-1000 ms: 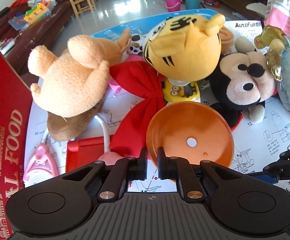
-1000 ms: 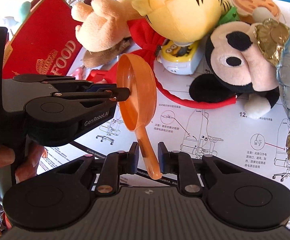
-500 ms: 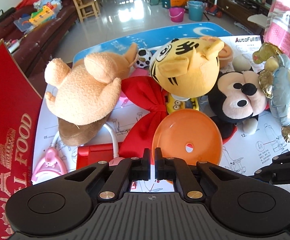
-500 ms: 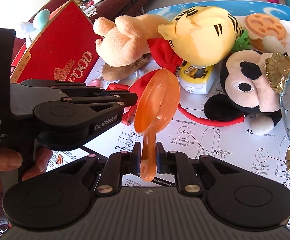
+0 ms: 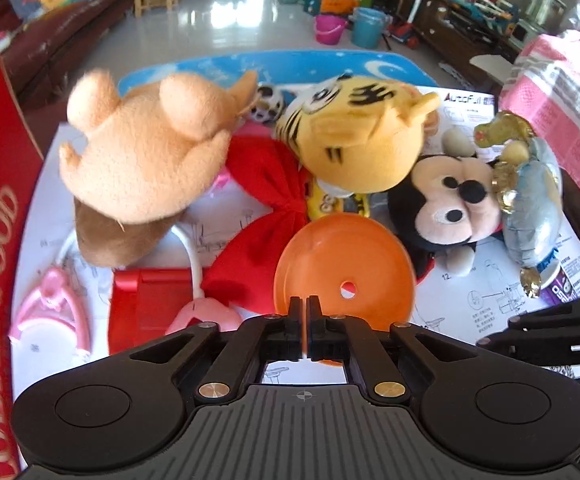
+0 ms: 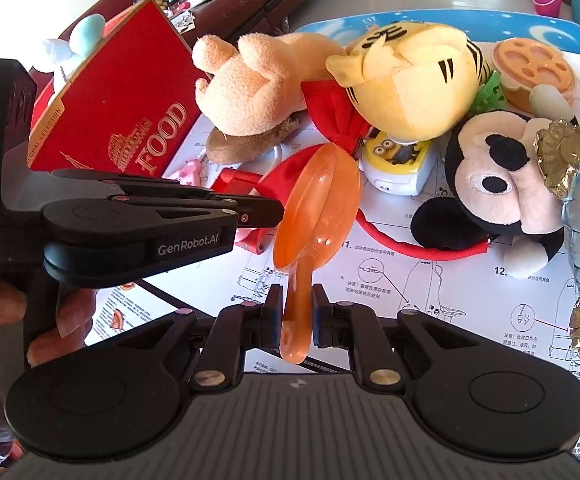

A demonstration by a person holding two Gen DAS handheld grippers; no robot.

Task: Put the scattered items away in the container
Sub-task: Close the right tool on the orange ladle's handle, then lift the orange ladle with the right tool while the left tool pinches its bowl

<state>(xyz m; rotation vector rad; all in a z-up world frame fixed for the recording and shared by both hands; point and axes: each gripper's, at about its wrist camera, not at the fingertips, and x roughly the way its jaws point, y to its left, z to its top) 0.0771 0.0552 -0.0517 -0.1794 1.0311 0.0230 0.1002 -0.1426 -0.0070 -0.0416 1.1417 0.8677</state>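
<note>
An orange plastic scoop [image 5: 343, 268] is held off the table by both grippers. My left gripper [image 5: 304, 322] is shut on the rim of its bowl. My right gripper [image 6: 297, 312] is shut on its handle [image 6: 295, 320], with the bowl [image 6: 317, 208] tilted up to the left. The left gripper [image 6: 266, 214] shows in the right wrist view touching the bowl's edge. The red FOOD box [image 6: 110, 108] stands open at the left. Plush toys lie behind: a tan bear [image 5: 146, 152], a yellow tiger [image 5: 353, 140], a Mickey Mouse [image 5: 445, 208].
A red bow [image 5: 266, 184], a Minion toy [image 6: 397, 160], a red stand [image 5: 150, 304], pink plastic pieces [image 5: 54, 312], a foil figure [image 5: 529, 200] and an orange mould [image 6: 529, 68] lie on printed sheets [image 6: 429, 280]. A sofa and floor clutter are beyond the table.
My left gripper has closed onto the scoop's rim. The right gripper has closed on the handle, and the scoop has been lifted and tilted upright, away from the toys.
</note>
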